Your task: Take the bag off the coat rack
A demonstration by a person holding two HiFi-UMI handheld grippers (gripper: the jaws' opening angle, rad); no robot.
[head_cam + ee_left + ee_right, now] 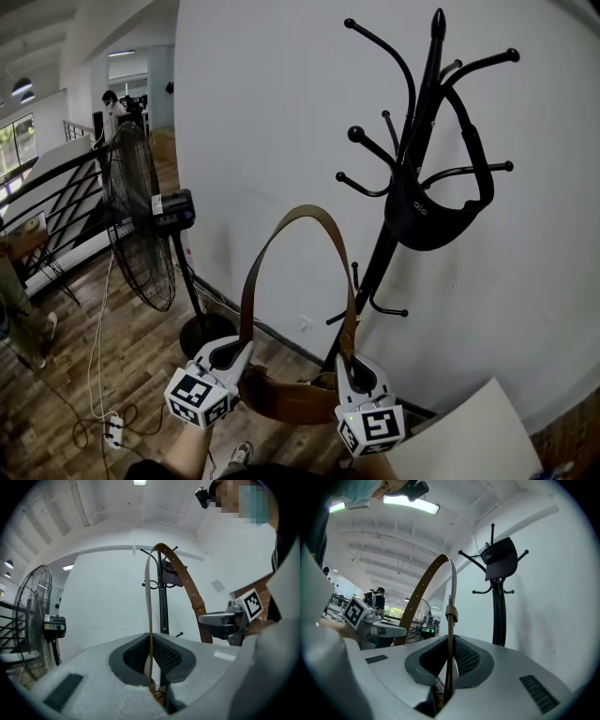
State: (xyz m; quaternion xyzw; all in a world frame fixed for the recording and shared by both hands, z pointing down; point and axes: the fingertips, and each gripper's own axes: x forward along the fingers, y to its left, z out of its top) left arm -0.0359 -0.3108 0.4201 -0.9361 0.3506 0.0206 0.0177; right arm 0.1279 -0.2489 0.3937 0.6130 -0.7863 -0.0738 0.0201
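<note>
A brown leather bag hangs low between my two grippers, away from the black coat rack. Its strap arches up over them. My left gripper is shut on the strap's left end, which runs thin and edge-on between the pads. My right gripper is shut on the other end, just under a strap loop. A black bag hangs on the rack's upper hooks, also visible in the right gripper view. The rack stands ahead, to the right of the strap's arch.
A black standing fan stands left of the rack against the white wall. A power strip and cables lie on the wooden floor. A dark railing runs at far left. A white board leans at lower right.
</note>
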